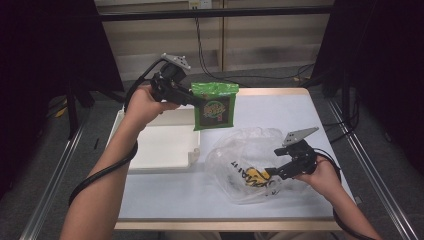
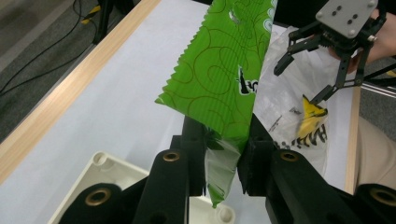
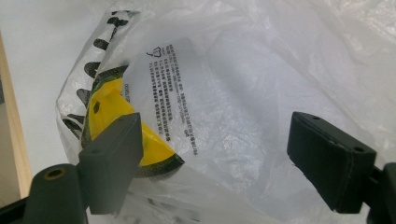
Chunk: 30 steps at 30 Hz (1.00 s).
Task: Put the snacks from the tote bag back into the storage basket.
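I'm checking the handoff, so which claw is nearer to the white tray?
Left. The left claw holds the green snack packet just above the white tray; the right claw sits across at the plastic bag.

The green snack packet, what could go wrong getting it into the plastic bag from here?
The left gripper pinches the green snack packet only by its end seal, so it may swing or slip. The right gripper stands open over the plastic bag, one jaw on the film and not clamping it, so the mouth could sag shut. The packet could also catch the white tray.
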{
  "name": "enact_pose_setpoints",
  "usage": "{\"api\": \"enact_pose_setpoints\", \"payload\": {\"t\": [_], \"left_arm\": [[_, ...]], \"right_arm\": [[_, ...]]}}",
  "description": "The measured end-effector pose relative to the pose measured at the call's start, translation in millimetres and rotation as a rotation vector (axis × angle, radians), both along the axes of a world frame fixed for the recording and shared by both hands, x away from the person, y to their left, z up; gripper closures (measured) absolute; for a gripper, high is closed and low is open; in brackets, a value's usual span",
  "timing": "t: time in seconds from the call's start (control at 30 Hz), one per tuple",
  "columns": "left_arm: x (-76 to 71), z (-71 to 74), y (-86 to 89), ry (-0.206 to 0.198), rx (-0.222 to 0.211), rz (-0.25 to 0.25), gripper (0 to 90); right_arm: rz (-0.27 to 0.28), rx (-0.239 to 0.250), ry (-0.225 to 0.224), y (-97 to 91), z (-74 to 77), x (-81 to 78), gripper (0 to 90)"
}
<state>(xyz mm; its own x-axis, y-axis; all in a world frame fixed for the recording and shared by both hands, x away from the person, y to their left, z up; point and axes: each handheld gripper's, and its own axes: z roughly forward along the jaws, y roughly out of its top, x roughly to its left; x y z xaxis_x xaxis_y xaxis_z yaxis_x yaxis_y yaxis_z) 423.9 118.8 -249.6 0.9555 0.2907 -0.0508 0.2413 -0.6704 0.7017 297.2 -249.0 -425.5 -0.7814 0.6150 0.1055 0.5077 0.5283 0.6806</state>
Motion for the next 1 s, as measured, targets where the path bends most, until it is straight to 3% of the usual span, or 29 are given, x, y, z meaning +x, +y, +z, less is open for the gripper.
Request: {"api": "enact_pose_setpoints", "payload": {"t": [0.2,0.33,0.37,0.5,0.53,0.57,0.73,0.83,0.87,1.0], "left_arm": [[4.9,-1.9,18.8,0.013,-0.015,0.031,75.3],[8.0,-2.8,30.3,0.002,0.002,0.039,75.2],[9.5,-2.4,33.7,-0.003,0.013,0.032,75.2],[12.6,-4.7,43.5,-0.003,-0.01,0.037,75.3],[14.4,-4.9,46.6,-0.014,0.008,0.025,75.3],[14.5,-7.4,48.7,-0.011,-0.012,0.046,75.3],[21.9,-18.3,62.6,-0.012,0.015,0.042,75.2],[27.6,-25.9,71.9,-0.003,0.008,0.055,75.2],[28.0,-28.9,73.5,0.014,-0.015,0.078,75.2],[34.2,-36.2,81.3,0.027,-0.007,0.091,75.2]], "right_arm": [[0.005,0.003,-0.005,0.1,1.8,-1.7,17.8],[0.003,-0.004,-0.002,-0.7,3.8,-2.6,17.7],[0.007,0.003,-0.003,-1.4,4.1,-2.2,17.6],[0.0,0.014,-0.002,-2.8,4.9,-1.2,17.6],[-0.002,0.008,-0.007,-2.5,5.2,-1.3,17.7],[0.0,0.009,-0.006,-1.9,5.3,-1.3,17.6],[0.016,0.003,-0.002,1.3,6.7,-1.3,17.6],[0.014,0.002,-0.007,2.5,6.1,-1.0,17.5],[0.014,0.002,-0.003,2.9,5.6,-0.7,17.5],[0.018,-0.002,0.0,3.2,5.0,0.3,17.5]]}}
